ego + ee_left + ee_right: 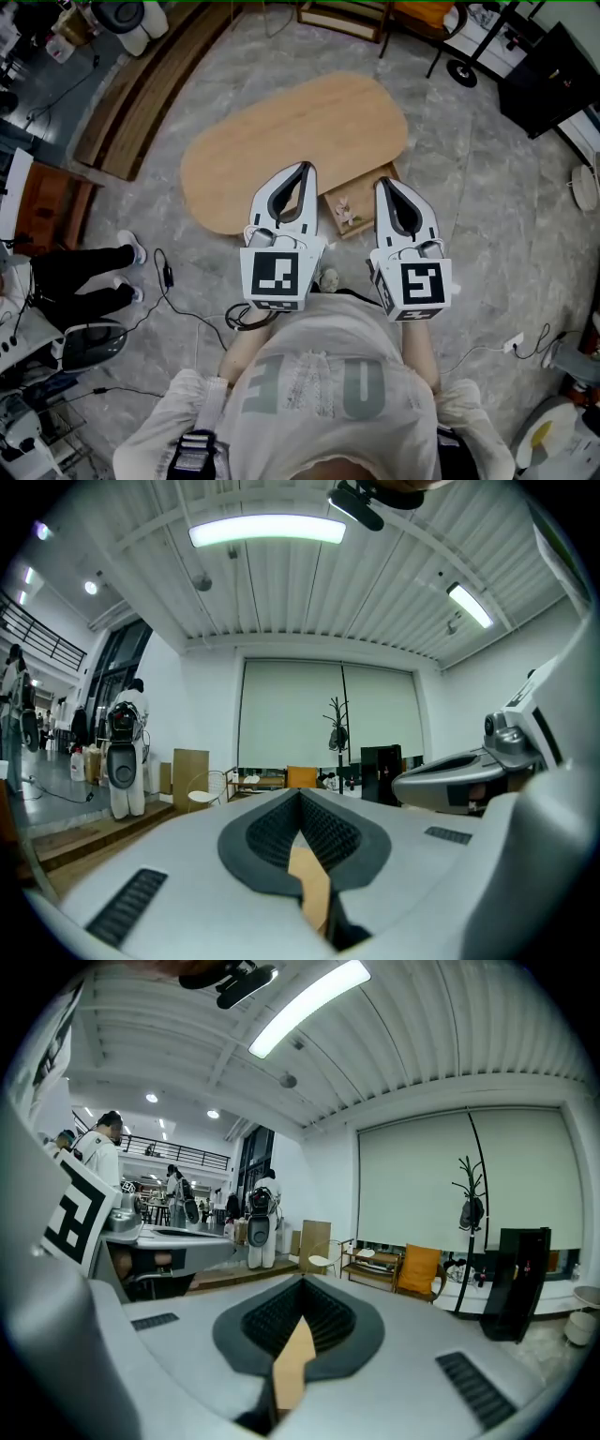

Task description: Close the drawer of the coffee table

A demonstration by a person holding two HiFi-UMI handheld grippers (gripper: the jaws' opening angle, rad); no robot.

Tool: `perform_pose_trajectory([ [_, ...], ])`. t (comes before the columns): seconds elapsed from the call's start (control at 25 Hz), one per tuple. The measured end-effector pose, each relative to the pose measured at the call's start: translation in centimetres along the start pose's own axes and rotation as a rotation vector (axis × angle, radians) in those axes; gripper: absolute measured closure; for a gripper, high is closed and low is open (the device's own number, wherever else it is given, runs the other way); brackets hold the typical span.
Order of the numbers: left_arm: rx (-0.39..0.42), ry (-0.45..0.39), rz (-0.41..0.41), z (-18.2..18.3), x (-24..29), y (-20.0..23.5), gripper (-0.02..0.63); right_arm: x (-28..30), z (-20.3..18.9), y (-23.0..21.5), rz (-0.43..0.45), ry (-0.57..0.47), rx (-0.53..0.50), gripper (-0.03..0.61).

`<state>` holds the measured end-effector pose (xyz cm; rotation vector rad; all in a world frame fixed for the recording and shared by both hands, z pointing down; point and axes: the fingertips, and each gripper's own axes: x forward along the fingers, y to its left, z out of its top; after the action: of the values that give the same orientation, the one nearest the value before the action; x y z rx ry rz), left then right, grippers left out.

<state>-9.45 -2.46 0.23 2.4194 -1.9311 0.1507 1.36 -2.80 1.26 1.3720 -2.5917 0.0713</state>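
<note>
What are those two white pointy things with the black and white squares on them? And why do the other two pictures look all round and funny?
They are tools, not robot arms. A person holds one in each hand: the left gripper and the right gripper. Each has two jaws that pinch, like tongs. The squared cubes are part of the tools.

The top picture comes from a camera on the person's head, looking down. The two round pictures come from little wide cameras riding on each gripper, looking along its jaws.

Below is a wooden coffee table with nothing on top. Its drawer is pulled open, with a small pale thing inside. Both grippers have their jaws together and hold nothing.
</note>
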Motion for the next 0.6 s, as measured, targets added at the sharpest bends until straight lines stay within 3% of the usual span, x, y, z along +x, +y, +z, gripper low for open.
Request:
perform_pose_trajectory([
  [0.36,-0.031,0.035,0.019,-2.0,0.3,1.8,0.606,2.9,-0.3,1.6,0.042,0.028,-0.018,0.574],
  [0.6,-0.015,0.084,-0.045,-4.6,2.9,1.5,0.606,4.8,-2.5,-0.2,-0.008,0.056,-0.007,0.574],
])
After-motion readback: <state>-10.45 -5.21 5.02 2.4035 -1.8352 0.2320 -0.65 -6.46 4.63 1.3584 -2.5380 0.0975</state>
